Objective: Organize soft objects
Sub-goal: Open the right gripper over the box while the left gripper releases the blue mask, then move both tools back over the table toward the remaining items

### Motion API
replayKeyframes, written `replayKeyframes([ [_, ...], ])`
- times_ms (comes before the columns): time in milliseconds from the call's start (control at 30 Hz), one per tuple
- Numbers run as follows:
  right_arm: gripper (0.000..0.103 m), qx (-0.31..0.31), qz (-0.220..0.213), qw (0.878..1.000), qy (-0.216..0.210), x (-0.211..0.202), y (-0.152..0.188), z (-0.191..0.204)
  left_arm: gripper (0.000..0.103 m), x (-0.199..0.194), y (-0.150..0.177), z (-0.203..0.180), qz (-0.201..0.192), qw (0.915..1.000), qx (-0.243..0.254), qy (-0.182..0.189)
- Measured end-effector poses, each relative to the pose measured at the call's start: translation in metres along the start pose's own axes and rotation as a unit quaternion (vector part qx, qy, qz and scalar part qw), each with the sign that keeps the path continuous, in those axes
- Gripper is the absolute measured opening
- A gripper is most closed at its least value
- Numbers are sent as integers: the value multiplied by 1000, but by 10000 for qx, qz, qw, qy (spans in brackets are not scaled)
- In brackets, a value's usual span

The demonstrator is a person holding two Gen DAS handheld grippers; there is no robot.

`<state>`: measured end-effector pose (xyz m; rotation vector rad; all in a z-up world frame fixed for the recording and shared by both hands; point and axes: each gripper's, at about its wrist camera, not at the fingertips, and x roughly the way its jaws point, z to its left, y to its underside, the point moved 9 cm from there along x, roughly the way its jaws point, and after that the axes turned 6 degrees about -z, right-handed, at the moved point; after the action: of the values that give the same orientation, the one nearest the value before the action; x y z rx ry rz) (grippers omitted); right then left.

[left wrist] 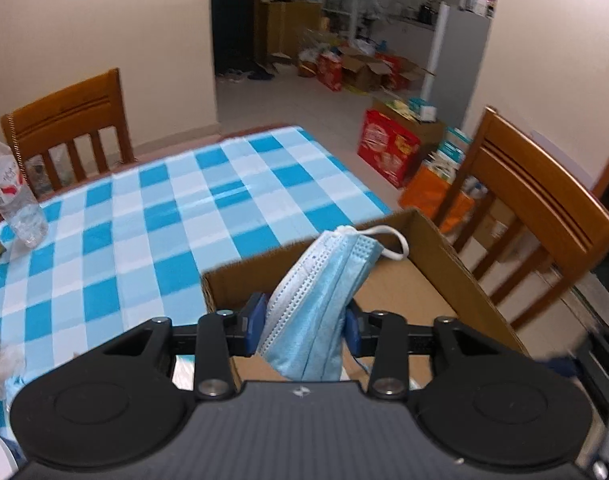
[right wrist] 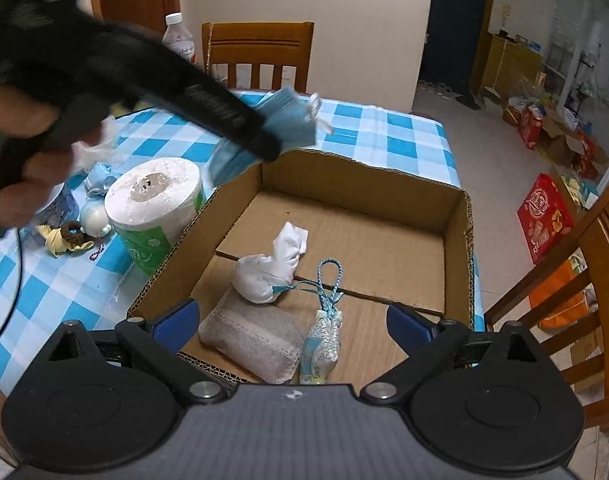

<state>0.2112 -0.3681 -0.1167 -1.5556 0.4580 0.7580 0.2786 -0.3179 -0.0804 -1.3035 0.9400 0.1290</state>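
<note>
A blue face mask (left wrist: 316,300) is being pinched by the left gripper (left wrist: 304,326) above the cardboard box (right wrist: 460,216); it should be lowered well inside before being released. The right gripper (right wrist: 294,320) is being held spread over the box.

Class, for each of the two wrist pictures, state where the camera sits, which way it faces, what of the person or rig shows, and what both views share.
Left wrist: on the left gripper, facing forward over the checked table toward a doorway; its fingers clamp a blue face mask above the cardboard box.
Right wrist: on the right gripper, jaws open, looking down into the box at a white pouch; the left gripper and the person's hand show at upper left.
Shared: box, mask, table, water bottle.
</note>
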Motion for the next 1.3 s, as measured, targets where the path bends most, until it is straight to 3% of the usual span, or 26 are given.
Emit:
replayKeyframes([
  [33, 103, 19, -17, 10000, 11, -1, 0, -1, 62, 3, -2, 2, -27, 9999, -14, -105],
  [67, 103, 35, -26, 10000, 6, -2, 1, -1, 82, 5, -4, 4, -85, 9998, -9, -174],
  [100, 103, 47, -31, 10000, 8, -3, 2, -2, 91, 6, -4, 6, -145, 9996, 17, -255],
  [600, 103, 95, 234, 9990, 362, -12, 29, -8, 96, -29, 23, 2, -42, 9999, 163, -7],
  [800, 103, 108, 217, 9993, 288, -10, 28, 6, 99, -53, 39, 8, -93, 9998, 160, -60],
  [1300, 103, -115, 108, 9999, 45, 3, 9, 60, 99, -95, 94, 70, 60, 9991, -271, -325],
])
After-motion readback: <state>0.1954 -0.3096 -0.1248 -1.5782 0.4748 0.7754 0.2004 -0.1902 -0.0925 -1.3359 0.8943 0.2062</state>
